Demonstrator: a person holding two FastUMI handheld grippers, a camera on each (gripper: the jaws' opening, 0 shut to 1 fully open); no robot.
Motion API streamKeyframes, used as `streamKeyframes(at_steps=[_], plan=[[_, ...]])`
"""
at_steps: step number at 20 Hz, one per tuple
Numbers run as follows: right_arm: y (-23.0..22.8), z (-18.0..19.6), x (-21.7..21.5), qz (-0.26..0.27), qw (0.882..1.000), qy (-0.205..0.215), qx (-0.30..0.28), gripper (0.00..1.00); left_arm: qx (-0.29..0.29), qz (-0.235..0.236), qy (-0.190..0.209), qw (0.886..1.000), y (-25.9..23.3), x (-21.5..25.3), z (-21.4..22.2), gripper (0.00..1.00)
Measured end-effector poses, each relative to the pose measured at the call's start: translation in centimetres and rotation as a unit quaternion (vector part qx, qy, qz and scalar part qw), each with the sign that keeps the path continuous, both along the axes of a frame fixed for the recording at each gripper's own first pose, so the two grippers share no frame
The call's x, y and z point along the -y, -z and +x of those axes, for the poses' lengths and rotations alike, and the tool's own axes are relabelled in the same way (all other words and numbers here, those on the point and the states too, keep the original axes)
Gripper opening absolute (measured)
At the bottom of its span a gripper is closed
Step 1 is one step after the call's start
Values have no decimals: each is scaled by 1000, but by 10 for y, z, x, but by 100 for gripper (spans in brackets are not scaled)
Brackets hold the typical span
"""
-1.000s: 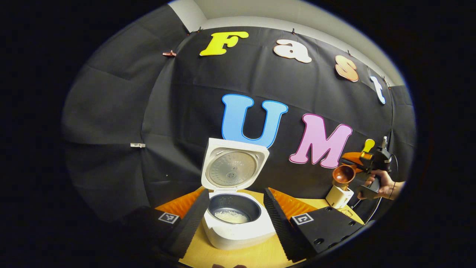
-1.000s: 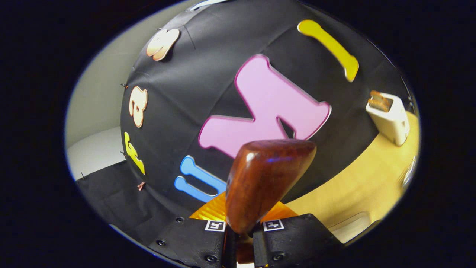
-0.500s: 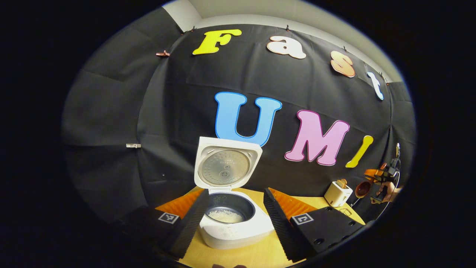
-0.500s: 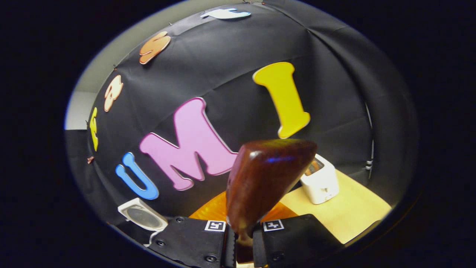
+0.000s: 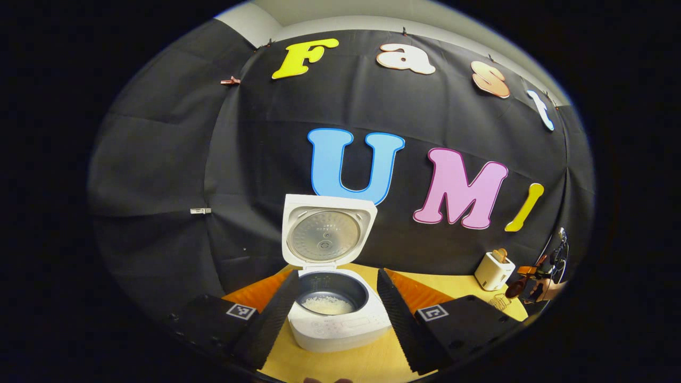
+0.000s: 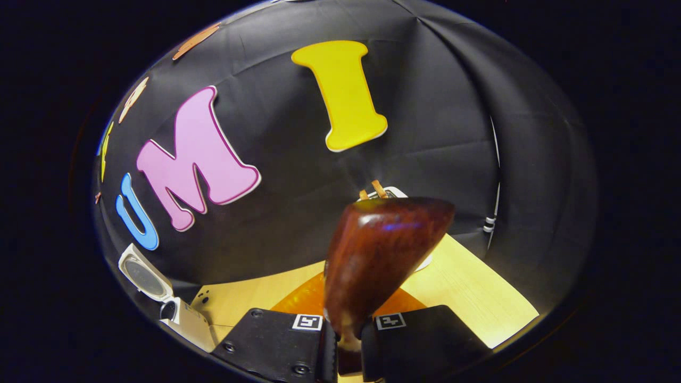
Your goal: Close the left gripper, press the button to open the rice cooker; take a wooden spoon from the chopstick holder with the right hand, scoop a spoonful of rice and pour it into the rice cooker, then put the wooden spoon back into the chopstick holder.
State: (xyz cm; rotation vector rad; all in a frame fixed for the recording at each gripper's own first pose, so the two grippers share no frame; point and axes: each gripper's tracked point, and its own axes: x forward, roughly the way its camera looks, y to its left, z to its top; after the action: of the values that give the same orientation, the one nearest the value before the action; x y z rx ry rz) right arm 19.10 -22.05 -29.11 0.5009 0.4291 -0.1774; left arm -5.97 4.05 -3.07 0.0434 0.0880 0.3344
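The white rice cooker stands with its lid up, and white rice lies in the dark pot. My left gripper is open, its fingers wide apart on either side of the cooker. My right gripper is shut on the handle of a dark wooden spoon, bowl upward. Behind the spoon stands the white chopstick holder, mostly hidden. In the left gripper view the holder is at the right, with the right gripper and the spoon just beyond it, low over the table.
The wooden table carries everything. A small clear container sits in front of the holder. The open cooker is at the lower left in the right gripper view. Black cloth walls close the back and sides.
The right gripper has carried the spoon down and to the right, past the chopstick holder, and turned so the holder now sits behind the spoon. The left gripper has hardly moved.
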Motion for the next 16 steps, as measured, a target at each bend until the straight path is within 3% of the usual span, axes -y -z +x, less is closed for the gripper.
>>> streamKeyframes(at_steps=[16], plan=[[102, 3, -24, -33, 993, -55, -99, 22, 1, 9, -34, 999, -5, 2, 0, 94]])
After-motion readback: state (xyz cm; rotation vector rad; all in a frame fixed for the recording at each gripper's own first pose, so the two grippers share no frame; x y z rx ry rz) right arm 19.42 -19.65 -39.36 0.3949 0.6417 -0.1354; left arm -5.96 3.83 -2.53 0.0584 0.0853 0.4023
